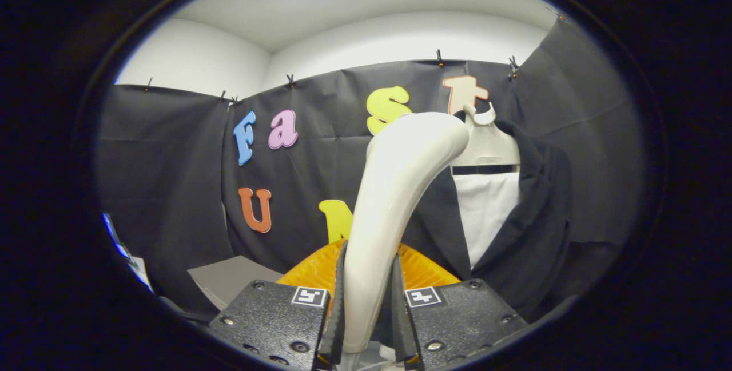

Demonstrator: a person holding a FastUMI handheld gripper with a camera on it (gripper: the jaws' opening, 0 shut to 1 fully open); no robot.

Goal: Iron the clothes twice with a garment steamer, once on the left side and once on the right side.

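A cream-white garment steamer (pixel 394 188) rises between my fingers, its handle pressed by both, and its curved head bends toward the right. My gripper (pixel 367 308) is shut on that handle. Beyond the steamer's head hangs a dark jacket (pixel 537 216) on a white hanger (pixel 486 142), with a white shirt front (pixel 486 211) showing between its lapels. The steamer's head hides the jacket's left lapel in part. Whether the head touches the cloth is unclear.
An orange ribbed basket (pixel 311 271) sits just behind my fingers, low and left of the jacket. A grey flat surface (pixel 229 279) lies further left. Black cloth walls close the booth on all sides.
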